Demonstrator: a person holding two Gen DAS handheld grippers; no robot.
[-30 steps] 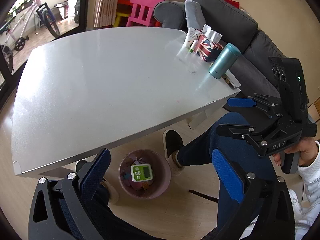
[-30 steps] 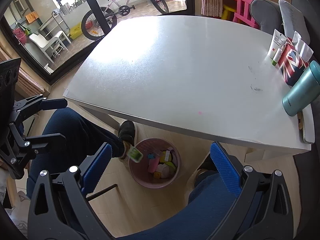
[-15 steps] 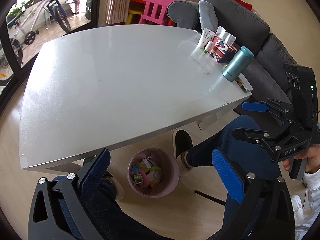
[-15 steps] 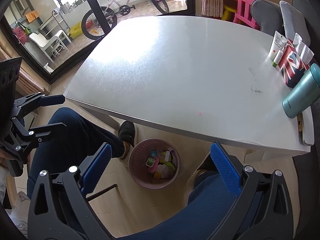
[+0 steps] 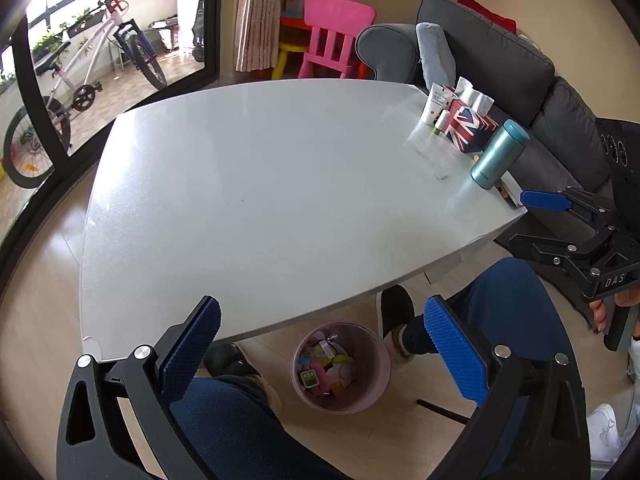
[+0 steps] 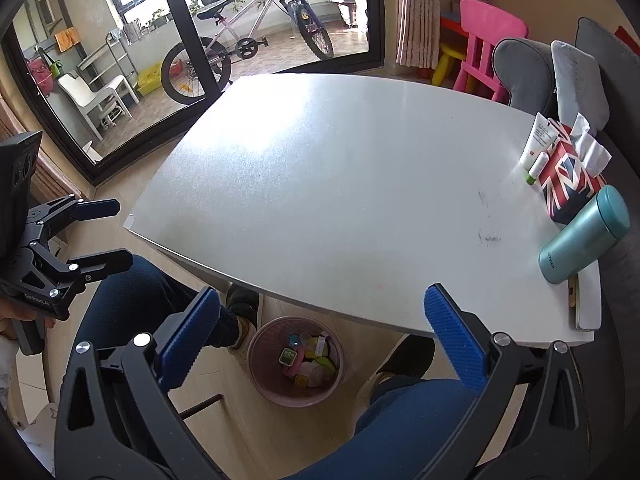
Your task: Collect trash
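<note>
Left wrist: both tools (image 5: 320,344) (image 6: 320,332) spread, empty; round pink bin (image 5: 376,384) holds trash.

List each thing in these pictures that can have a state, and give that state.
Left gripper: open, empty.
Right gripper: open, empty.
Bin: upright, holding trash.
Flask: upright, capped.
Tissue box: tissue sticking out.
Tube: standing on its cap.

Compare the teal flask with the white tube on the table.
The teal flask is broad, metallic-looking and plain apart from small lettering; the white tube is slimmer with printed markings. The flask stands near the table's corner; the tube stands beyond the flag-patterned tissue box. Both stand upright.
</note>
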